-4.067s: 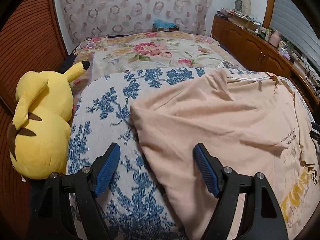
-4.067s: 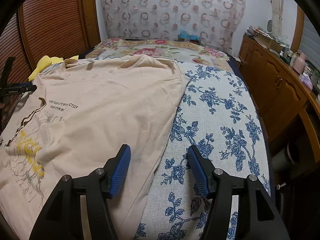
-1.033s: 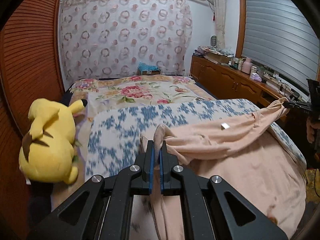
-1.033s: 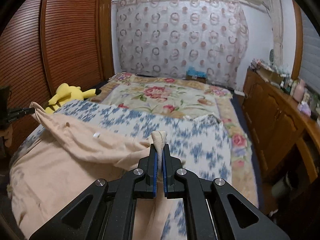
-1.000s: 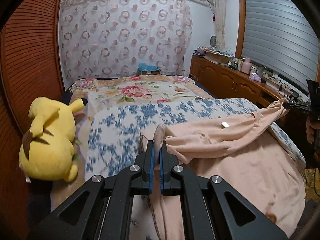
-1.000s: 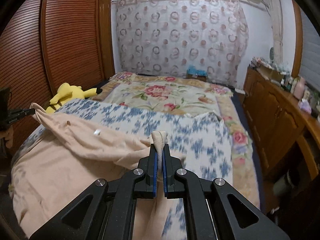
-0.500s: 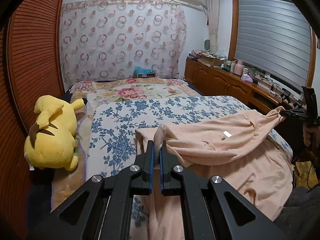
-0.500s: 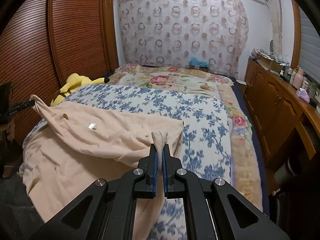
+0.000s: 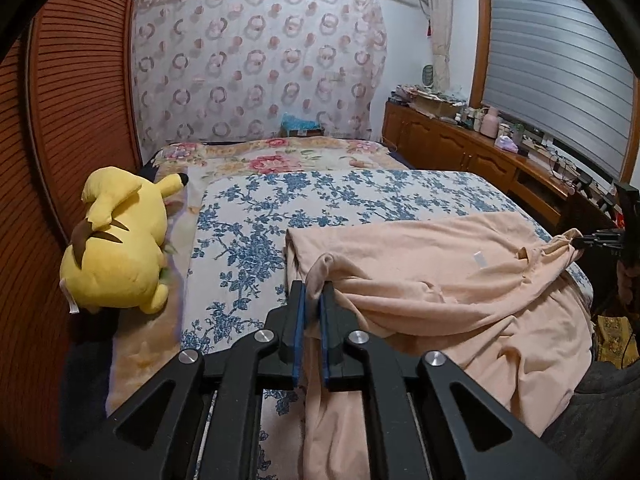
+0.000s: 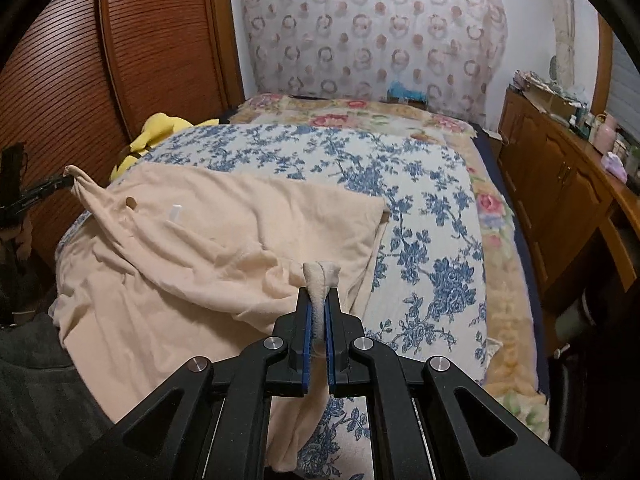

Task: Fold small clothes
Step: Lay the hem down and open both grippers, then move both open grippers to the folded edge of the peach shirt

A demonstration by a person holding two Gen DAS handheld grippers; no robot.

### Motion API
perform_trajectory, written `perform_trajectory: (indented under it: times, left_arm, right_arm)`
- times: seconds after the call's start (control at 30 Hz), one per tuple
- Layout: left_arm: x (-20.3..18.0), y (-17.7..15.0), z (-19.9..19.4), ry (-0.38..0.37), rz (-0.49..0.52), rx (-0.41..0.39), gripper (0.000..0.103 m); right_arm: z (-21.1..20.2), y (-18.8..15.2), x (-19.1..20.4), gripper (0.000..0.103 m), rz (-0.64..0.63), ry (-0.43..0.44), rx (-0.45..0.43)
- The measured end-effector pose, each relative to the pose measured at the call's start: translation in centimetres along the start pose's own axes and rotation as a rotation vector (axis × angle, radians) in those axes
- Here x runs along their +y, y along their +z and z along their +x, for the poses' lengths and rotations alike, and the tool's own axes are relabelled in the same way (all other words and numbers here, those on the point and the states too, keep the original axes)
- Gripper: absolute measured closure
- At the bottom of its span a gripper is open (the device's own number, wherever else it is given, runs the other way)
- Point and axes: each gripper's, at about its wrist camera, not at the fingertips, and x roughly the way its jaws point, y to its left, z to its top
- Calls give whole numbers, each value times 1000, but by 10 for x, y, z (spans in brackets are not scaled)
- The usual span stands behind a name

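1. Left wrist view: the left gripper (image 9: 313, 292) has a bunched corner of the peach T-shirt (image 9: 432, 264) between its blue pads; its jaws are opening, narrow still, with the cloth between them and hanging down below.
2. Left wrist view: the T-shirt lies folded over itself on the near right part of the bed (image 9: 256, 240), its far fold edge running across the blue-flowered cover (image 9: 344, 196), its near part draping over the bed's near edge.
3. Left wrist view: at the right edge of the bed the right gripper (image 9: 588, 242) pinches the shirt's other corner, lifted clear of the bed. A small white tag (image 9: 479, 258) shows on the cloth.
4. Left wrist view: a yellow plush toy (image 9: 116, 252) lies along the bed's left edge, apart from the shirt. A wooden cabinet (image 9: 460, 152) runs along the right wall under a shuttered window (image 9: 560, 76).
5. Right wrist view: the right gripper (image 10: 319, 300) is clamped tight on a rolled corner of the T-shirt (image 10: 224, 232), which sticks up past the fingertips.
6. Right wrist view: the shirt covers the near left part of the bed (image 10: 500, 248), its folded right edge ending on the flowered cover (image 10: 400, 184).
7. Right wrist view: at the left edge the left gripper (image 10: 64, 182) has the shirt's far corner raised; the plush toy (image 10: 156, 132) lies beyond it, by the slatted wardrobe door (image 10: 160, 40).
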Motion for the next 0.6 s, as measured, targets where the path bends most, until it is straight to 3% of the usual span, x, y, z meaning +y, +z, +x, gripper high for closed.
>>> perform_trajectory:
  times: [0.27,0.33,0.53,0.6]
  left_arm:
    - [-1,13,-8,20,13,-59,66]
    - [-1,17,-4,16,17,-58,65]
    - [-6,27,17,9,41,-41,56]
    - [-7,30,24,1,49,-33,47]
  right_arm:
    - [-5,8,12,96,-41,-7,-4]
    - [-8,12,15,94,-49,-12,-11]
    - [-4,14,18,76,-62,-32,-25]
    - [0,15,18,75,-64,-32,-22]
